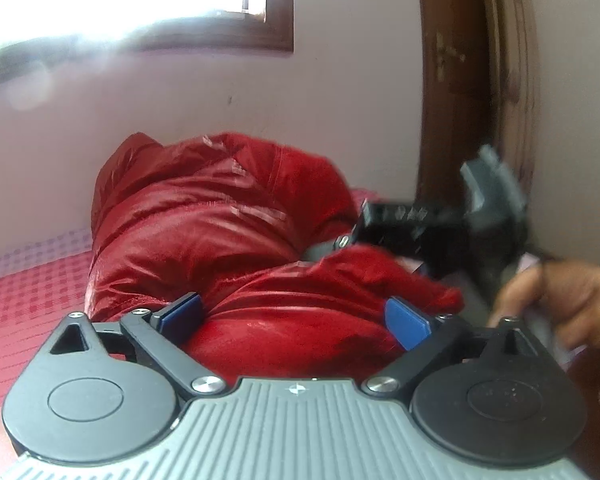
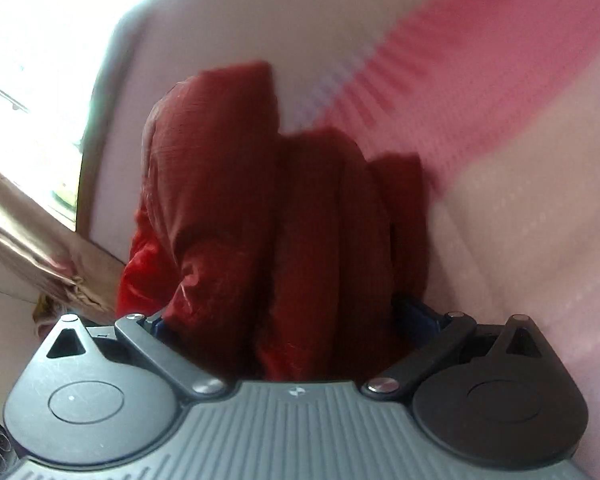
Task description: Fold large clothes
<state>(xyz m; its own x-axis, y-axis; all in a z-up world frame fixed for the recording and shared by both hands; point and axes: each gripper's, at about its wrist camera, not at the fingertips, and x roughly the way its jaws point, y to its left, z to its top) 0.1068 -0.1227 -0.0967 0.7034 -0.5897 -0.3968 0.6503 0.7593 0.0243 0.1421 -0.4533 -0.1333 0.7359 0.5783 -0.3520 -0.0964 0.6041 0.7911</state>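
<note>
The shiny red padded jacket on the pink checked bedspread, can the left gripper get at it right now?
Probably yes: the shiny red padded jacket bulges between the left gripper's spread jaws, nothing in between.

Right tongs (image 2: 292,320) spread wide, bunched red jacket (image 2: 260,208) filling the gap between blue pads (image 2: 414,314). Pink checked bedsheet (image 2: 480,80) behind, blurred. Bright window (image 2: 28,60) at left.

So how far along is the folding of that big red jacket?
Midway, I'd guess. The red jacket is already bunched into a thick bundle on the pink checked bedspread, so some folds seem done. Right now the left gripper has its fingers spread around the fabric, and the right gripper has a thick wad between its fingers. Left: flattening it into a neat, squared stack.
</note>
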